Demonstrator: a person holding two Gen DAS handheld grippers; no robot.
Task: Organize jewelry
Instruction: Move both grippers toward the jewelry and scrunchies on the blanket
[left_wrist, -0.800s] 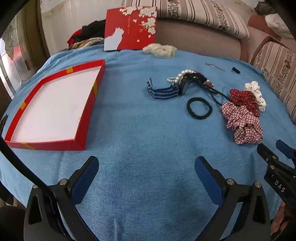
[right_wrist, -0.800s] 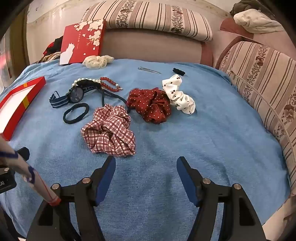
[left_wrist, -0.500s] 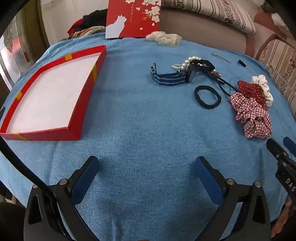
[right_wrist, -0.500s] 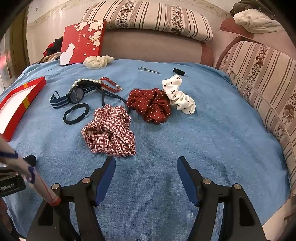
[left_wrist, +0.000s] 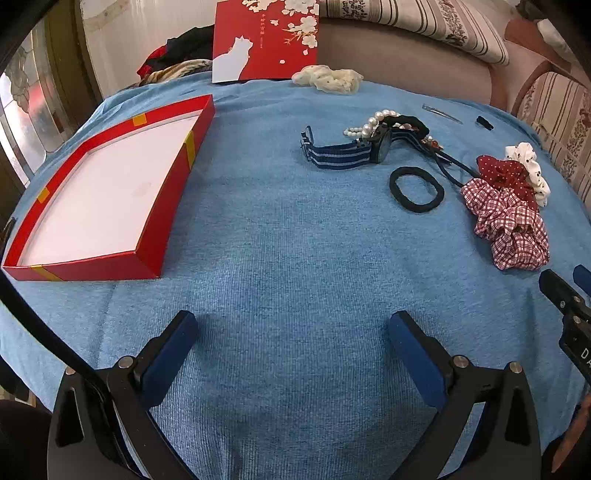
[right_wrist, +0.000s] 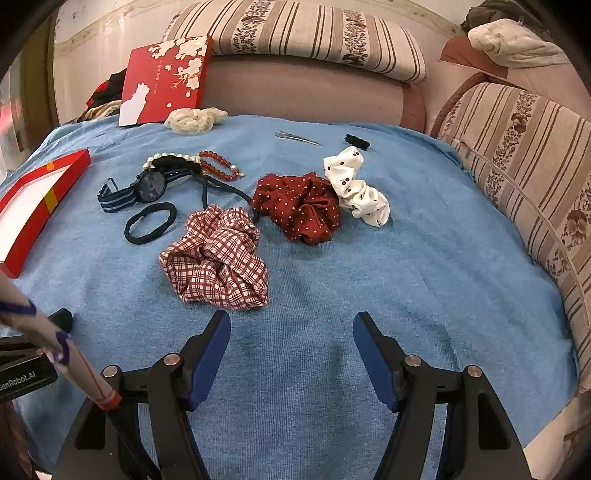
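At 9 o'clock in our left view the red box (left_wrist: 92, 199) lies open and empty, presumably waiting for the pieces. The watch (left_wrist: 369, 147) and black hair tie (left_wrist: 415, 188) sit toward 1 o'clock, the checked scrunchie (right_wrist: 218, 258) at 12 in our right view. Our left gripper (left_wrist: 291, 339) and right gripper (right_wrist: 291, 339) both gape wide, holding nothing. Since 0.8 s ago, our left has edged forward; the right hasn't shifted.
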